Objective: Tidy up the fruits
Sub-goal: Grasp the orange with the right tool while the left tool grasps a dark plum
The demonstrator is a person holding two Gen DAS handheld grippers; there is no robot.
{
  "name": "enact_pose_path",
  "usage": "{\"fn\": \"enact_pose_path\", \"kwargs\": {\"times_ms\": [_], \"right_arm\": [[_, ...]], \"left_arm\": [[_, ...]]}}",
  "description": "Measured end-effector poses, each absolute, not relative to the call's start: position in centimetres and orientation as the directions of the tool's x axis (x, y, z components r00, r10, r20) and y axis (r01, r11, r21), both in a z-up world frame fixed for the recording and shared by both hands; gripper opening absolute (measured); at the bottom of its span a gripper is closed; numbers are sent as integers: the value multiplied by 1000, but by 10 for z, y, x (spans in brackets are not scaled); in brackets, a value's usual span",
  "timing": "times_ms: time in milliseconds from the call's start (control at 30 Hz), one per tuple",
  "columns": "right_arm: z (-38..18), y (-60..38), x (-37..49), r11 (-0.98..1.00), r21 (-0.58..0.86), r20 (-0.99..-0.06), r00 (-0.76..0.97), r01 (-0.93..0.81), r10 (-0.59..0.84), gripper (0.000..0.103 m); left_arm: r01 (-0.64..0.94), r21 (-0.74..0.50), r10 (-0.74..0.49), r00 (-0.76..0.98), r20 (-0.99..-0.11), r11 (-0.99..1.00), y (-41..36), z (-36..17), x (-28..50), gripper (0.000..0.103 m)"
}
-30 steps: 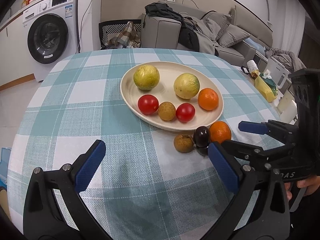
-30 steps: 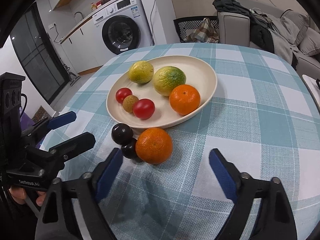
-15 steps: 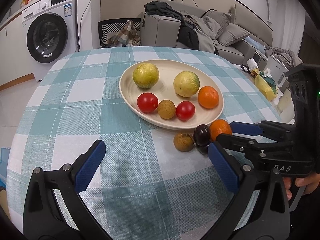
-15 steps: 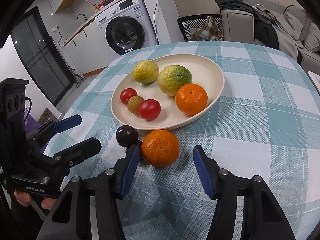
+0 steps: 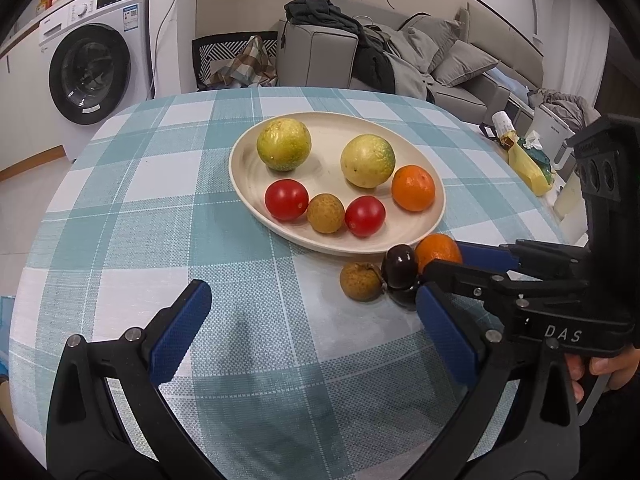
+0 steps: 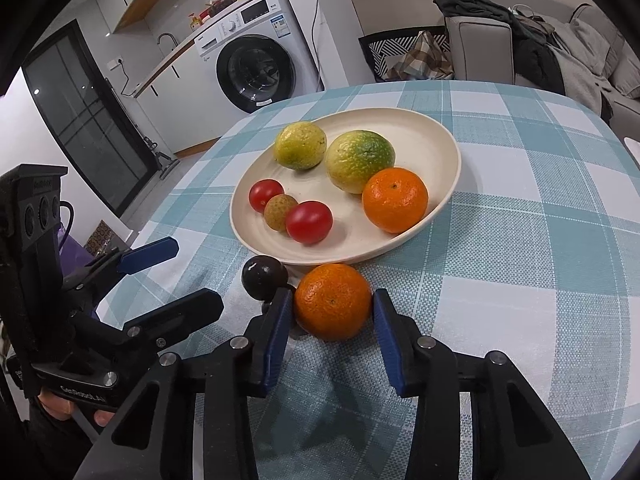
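Note:
A cream plate (image 5: pixel 336 132) on the checked tablecloth holds two yellow-green fruits, two red tomatoes, a brown longan and an orange. In front of its near rim, a second orange (image 6: pixel 332 300) lies on the cloth beside a dark round fruit (image 6: pixel 264 276) and a brown longan (image 5: pixel 360 282). My right gripper (image 6: pixel 332 312) is closing on this loose orange, a blue pad against each side. My left gripper (image 5: pixel 316 336) stands open above bare cloth to the left of these fruits, nothing between its fingers.
A washing machine (image 5: pixel 92 72) stands beyond the table's far left. A grey sofa (image 5: pixel 400 60) with clothes and a chair lie behind. A yellow bag (image 5: pixel 528 164) and small items sit off the table's right edge. A hand (image 5: pixel 600 368) holds the right gripper.
The right gripper's jaws have narrowed from wide open until the pads meet the sides of the loose orange. The left gripper has stayed where it was, open.

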State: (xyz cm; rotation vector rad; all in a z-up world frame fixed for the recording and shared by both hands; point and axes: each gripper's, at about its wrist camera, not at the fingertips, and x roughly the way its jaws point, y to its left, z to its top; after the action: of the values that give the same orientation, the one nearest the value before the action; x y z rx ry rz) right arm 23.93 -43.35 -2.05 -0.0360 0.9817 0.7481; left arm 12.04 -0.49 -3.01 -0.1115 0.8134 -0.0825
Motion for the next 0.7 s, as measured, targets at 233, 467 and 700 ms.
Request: {"fn": "enact_pose_path", "kwargs": {"times_ms": [233, 467, 700], "right_arm": [[-20, -437, 237, 760, 289, -757, 346, -582, 554, 41], [-13, -453, 234, 772, 309, -738, 371, -556, 563, 41], [-9, -466, 235, 781, 322, -727, 389, -534, 566, 41]], "left_arm": [[29, -121, -108, 683, -722, 992, -9, -32, 124, 102], [71, -123, -138, 689, -712, 990, -19, -30, 128, 98], [123, -122, -173, 672, -720, 985, -34, -30, 135, 58]]}}
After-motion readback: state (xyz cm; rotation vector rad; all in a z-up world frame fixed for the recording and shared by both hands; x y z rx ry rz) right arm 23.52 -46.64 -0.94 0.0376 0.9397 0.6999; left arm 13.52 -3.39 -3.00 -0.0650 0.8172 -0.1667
